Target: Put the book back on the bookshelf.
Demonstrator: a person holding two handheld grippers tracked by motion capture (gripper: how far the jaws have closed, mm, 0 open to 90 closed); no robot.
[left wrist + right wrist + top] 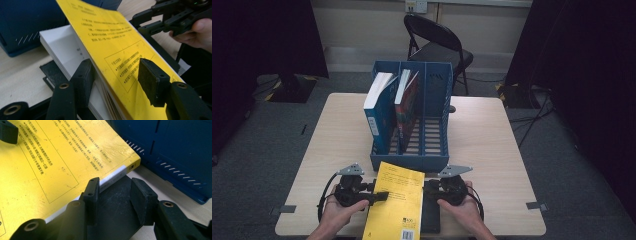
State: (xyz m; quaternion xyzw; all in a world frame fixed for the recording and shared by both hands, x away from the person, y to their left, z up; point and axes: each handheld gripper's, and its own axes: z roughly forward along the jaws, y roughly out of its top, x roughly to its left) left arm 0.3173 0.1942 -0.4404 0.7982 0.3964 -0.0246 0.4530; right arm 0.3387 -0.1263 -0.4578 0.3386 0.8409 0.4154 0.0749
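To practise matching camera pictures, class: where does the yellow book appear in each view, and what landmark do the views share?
High view: yellow book at bottom centre, between both grippers.
Left gripper view: yellow book runs diagonally from top left to bottom right, its edge between the jaws.
Right gripper view: yellow book covers the left and upper left.
Shared landmark: the blue file rack just beyond the book.

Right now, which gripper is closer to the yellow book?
Left. The left gripper straddles the yellow book's open edge, one jaw under the pages and one over the cover. The right gripper sits beside the spine, over a black book underneath.
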